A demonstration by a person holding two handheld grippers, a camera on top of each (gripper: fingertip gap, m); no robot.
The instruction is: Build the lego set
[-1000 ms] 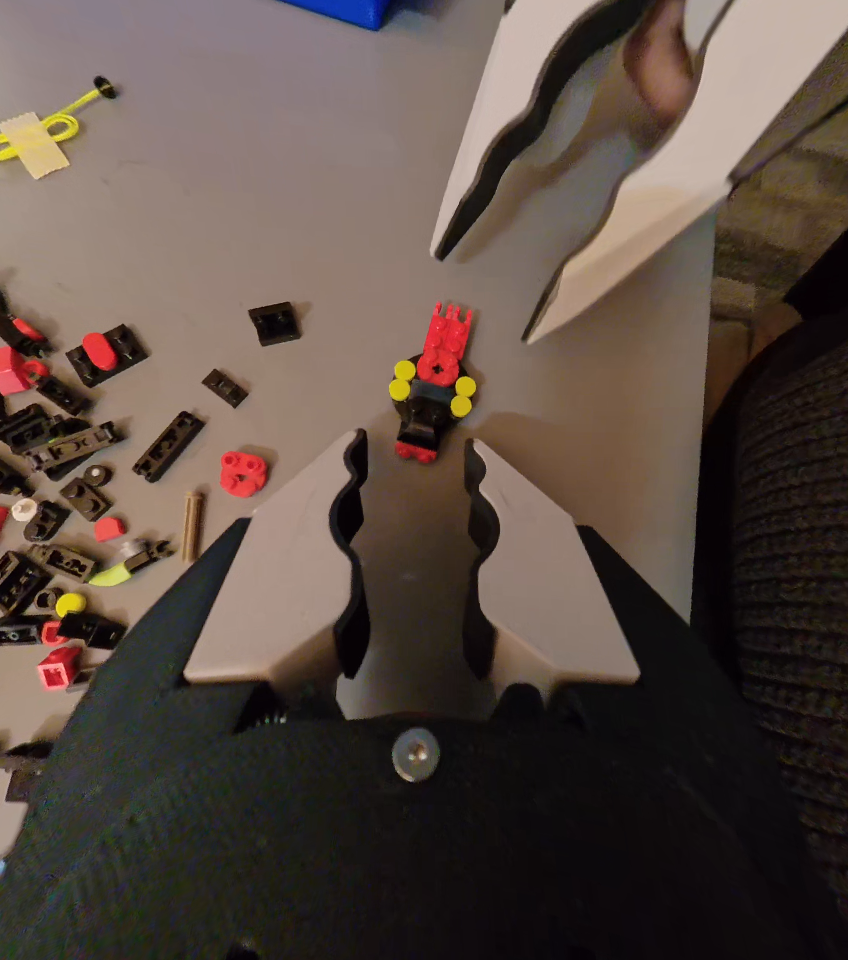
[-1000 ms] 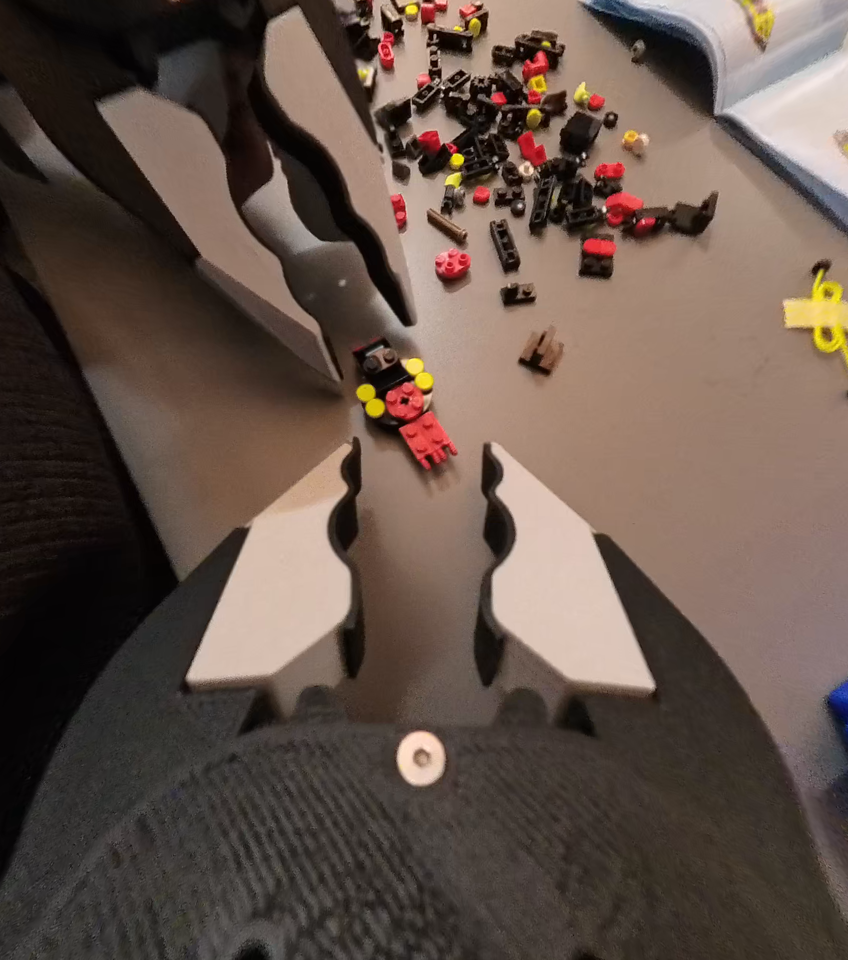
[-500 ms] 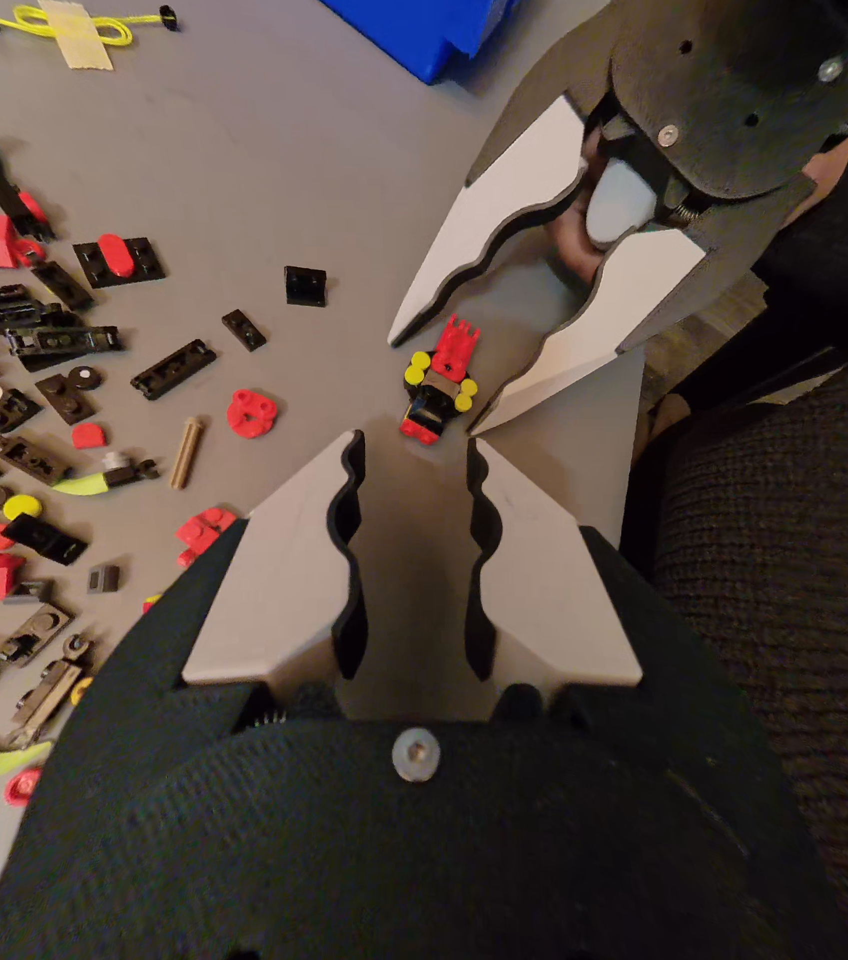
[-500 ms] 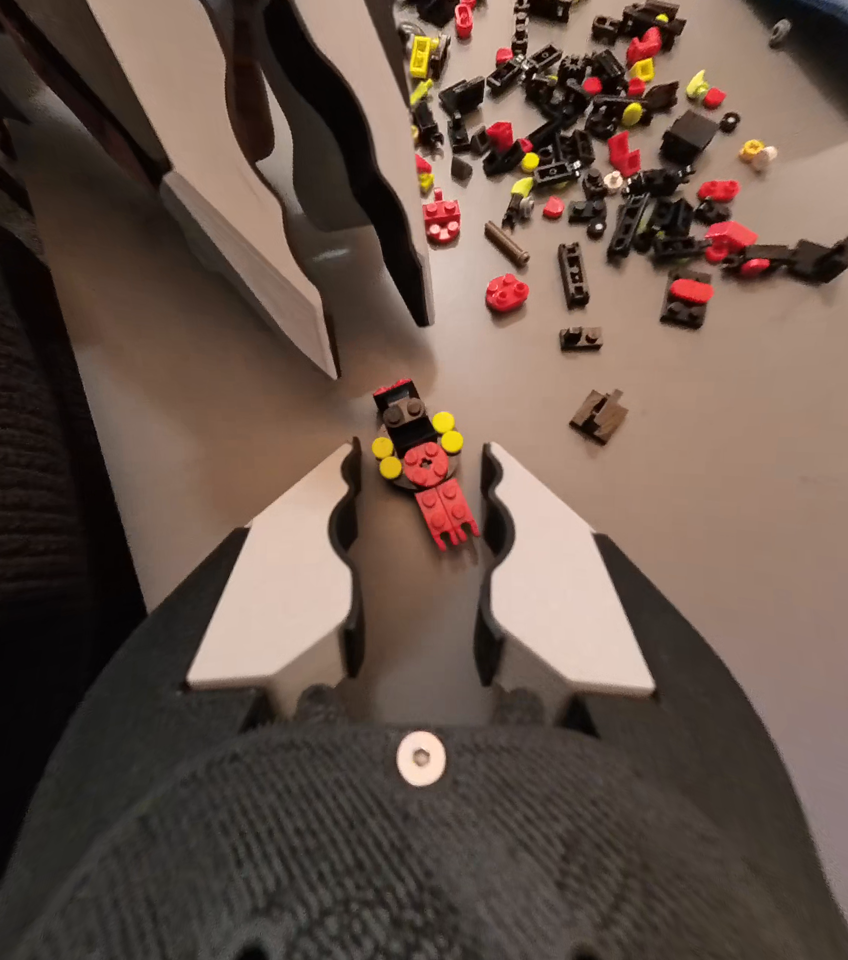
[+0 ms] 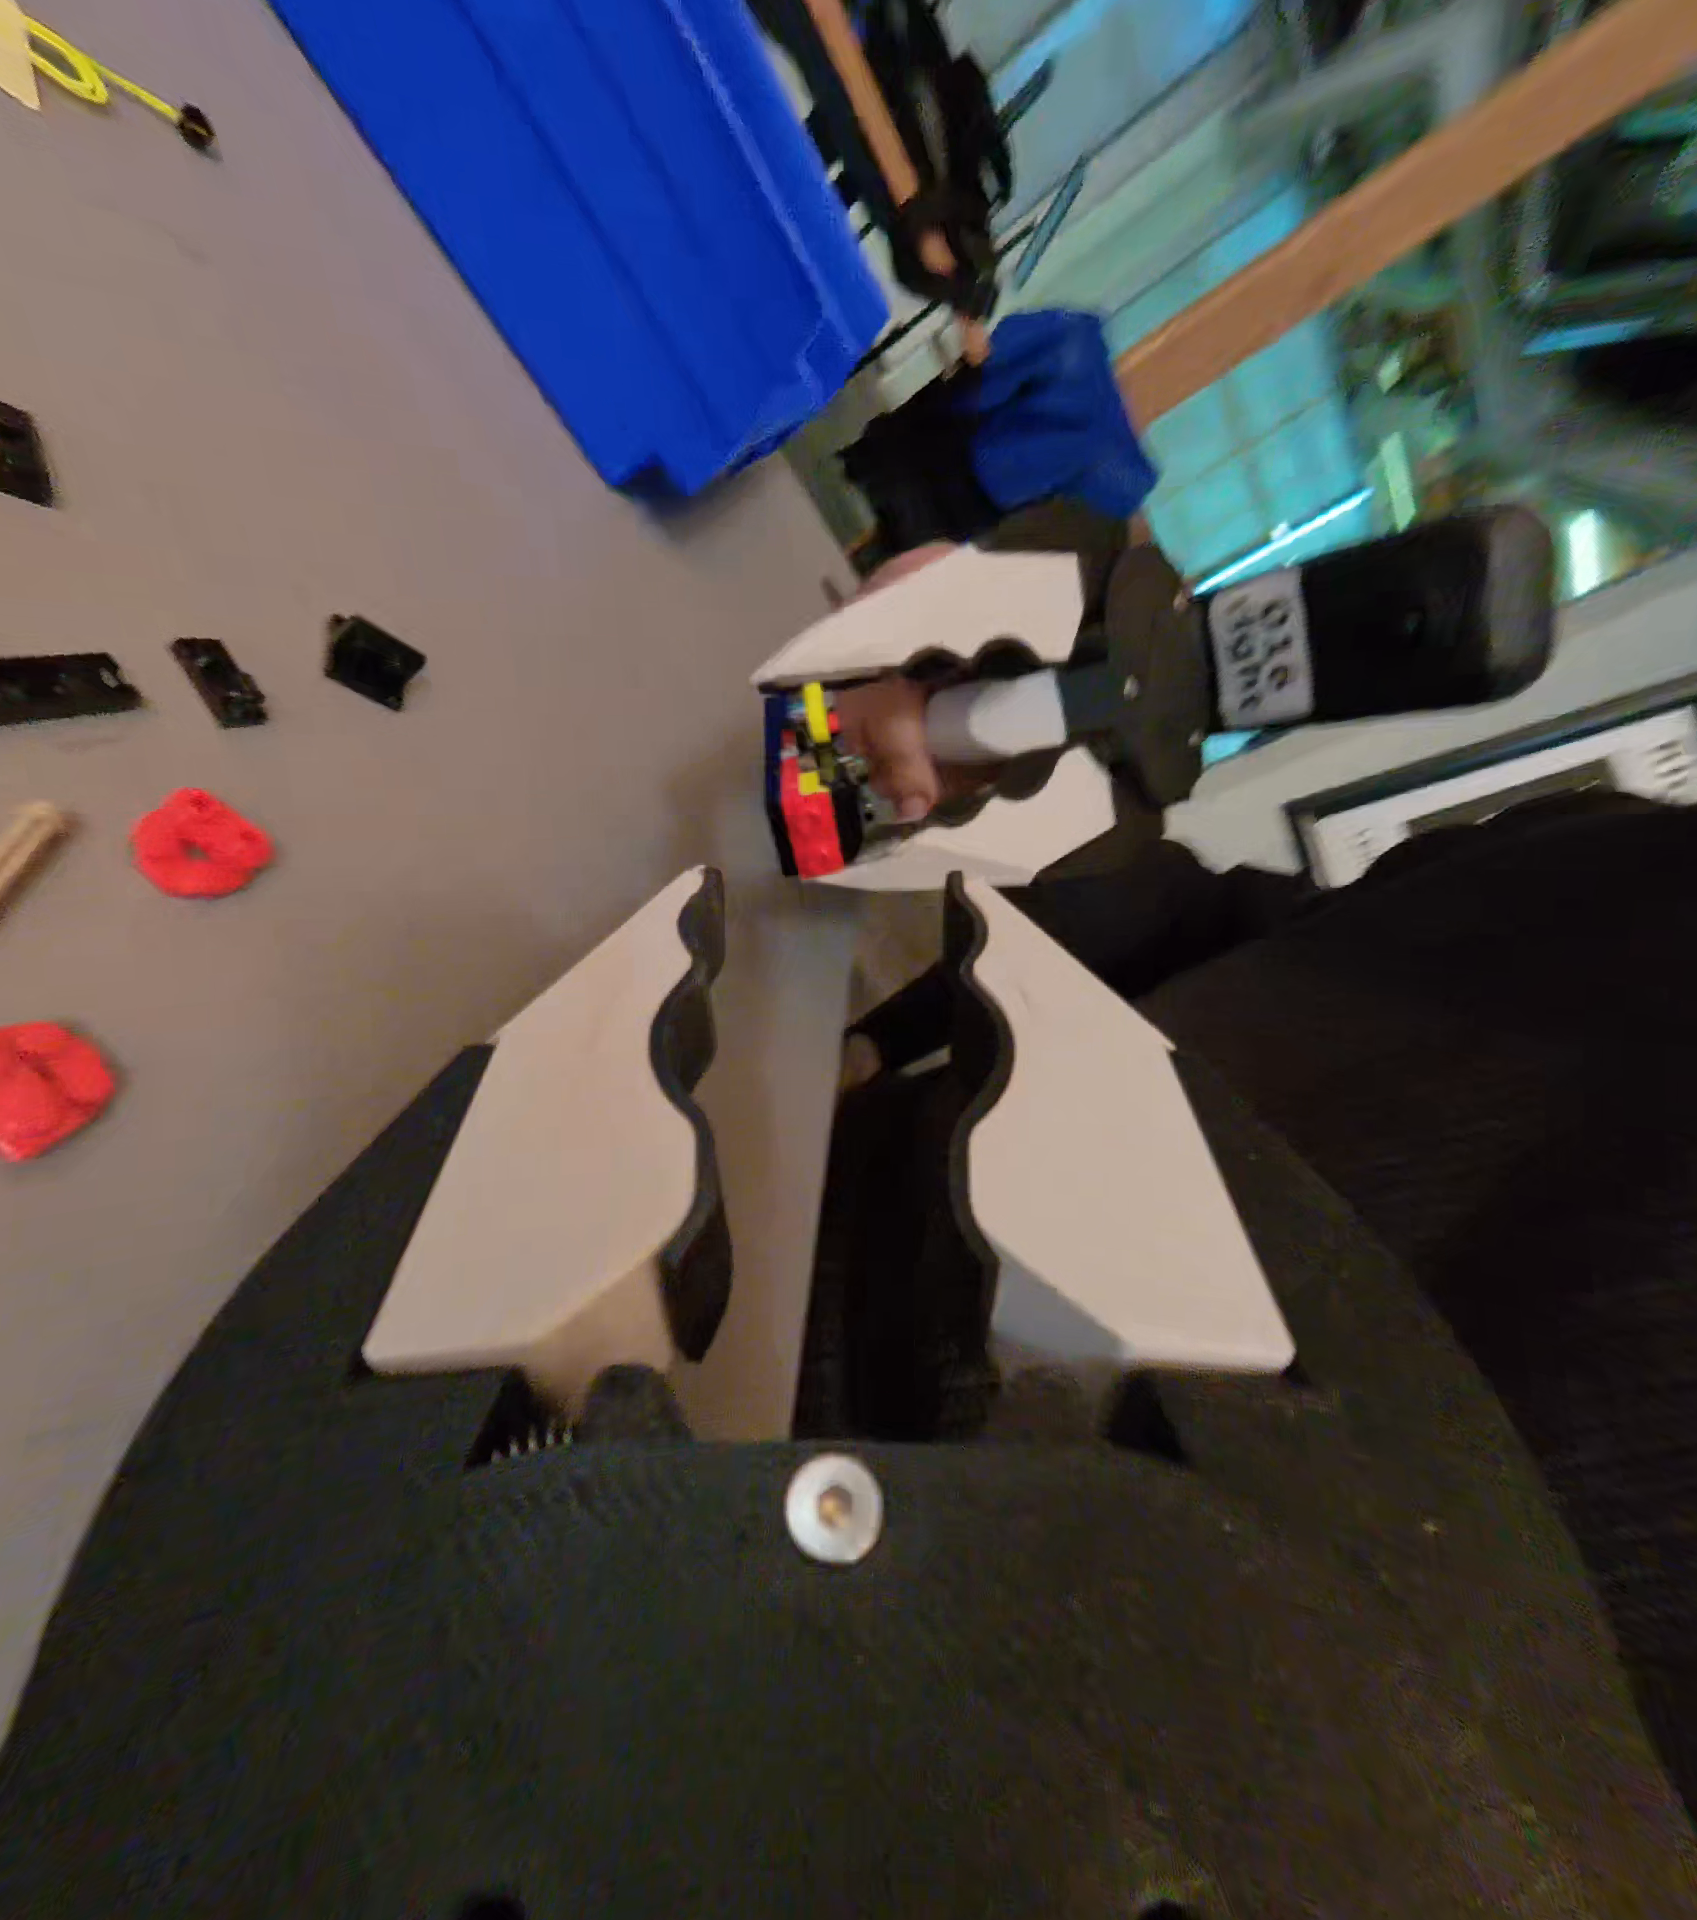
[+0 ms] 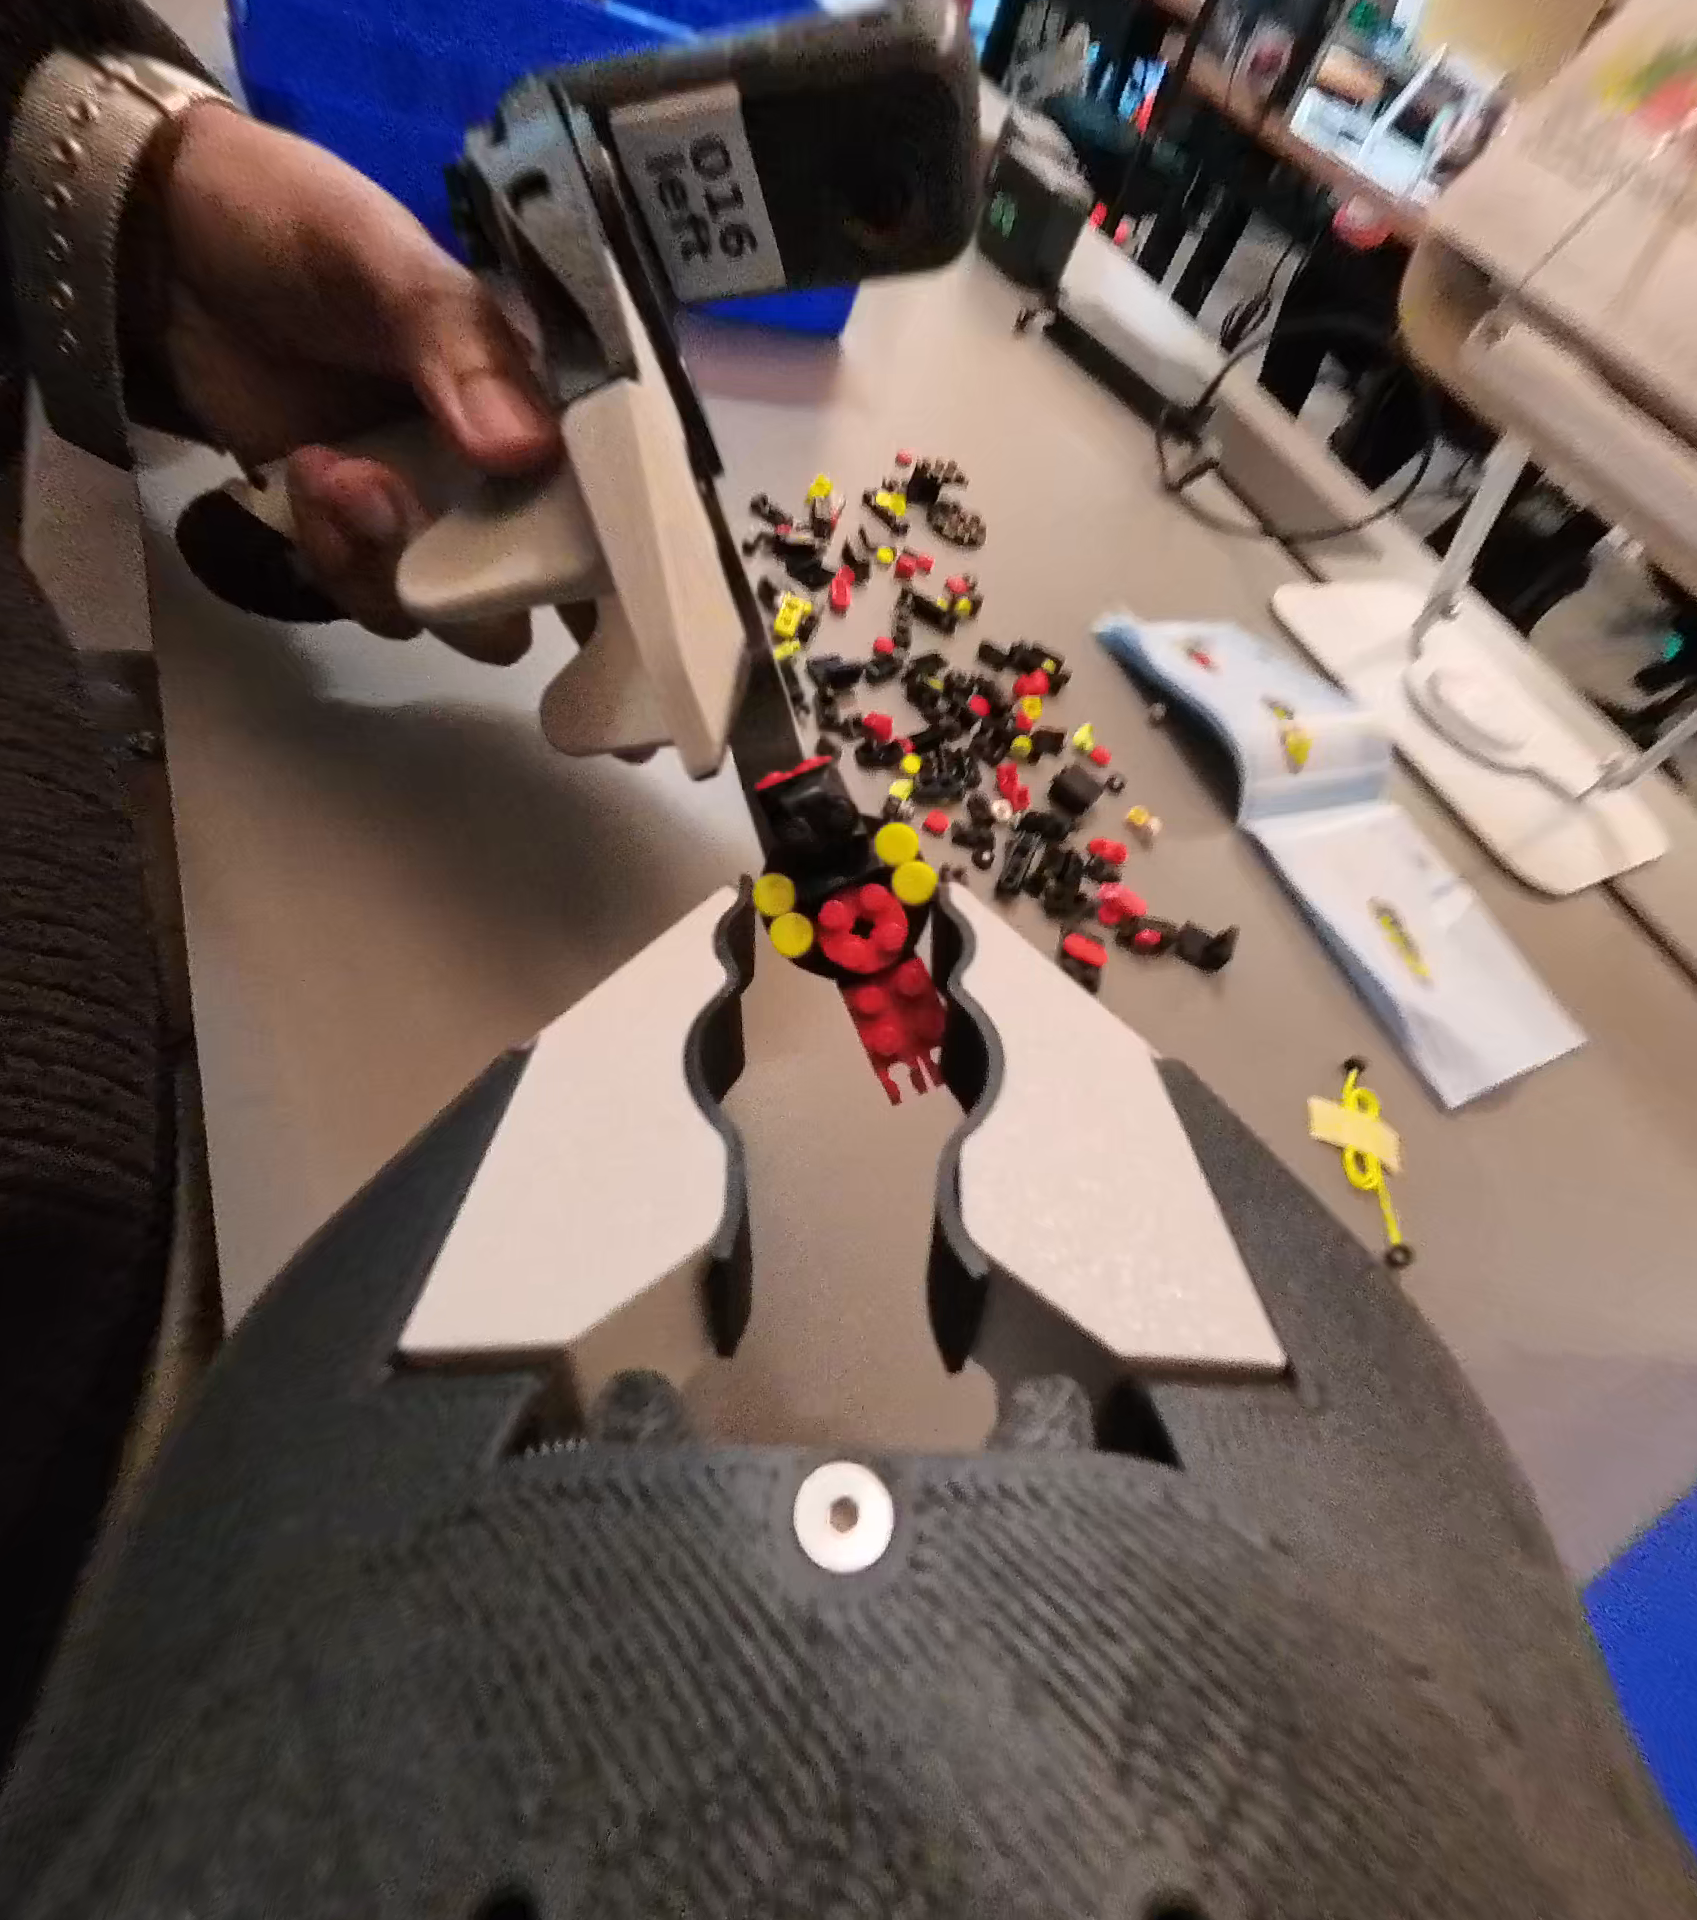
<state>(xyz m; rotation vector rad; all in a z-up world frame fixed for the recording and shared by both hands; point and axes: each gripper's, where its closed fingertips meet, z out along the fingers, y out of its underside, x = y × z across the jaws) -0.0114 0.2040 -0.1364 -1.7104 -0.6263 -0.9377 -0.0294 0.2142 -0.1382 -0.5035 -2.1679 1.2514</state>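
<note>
Lifted red/blk/yel lego assy (image 6: 849, 914)

A grey table (image 6: 408, 883) stands in a cluttered room; behind it, blurred shelves (image 6: 1291, 125) and perhaps a window (image 5: 1270, 457).

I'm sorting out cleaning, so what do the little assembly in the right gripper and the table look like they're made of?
Lego assembly: looks like hard moulded plastic, glossy, with studs and solid red, yellow and black colours. It sits between the right gripper fingers. Table: smooth matte grey top, probably laminate; the pictures can't settle it.
</note>
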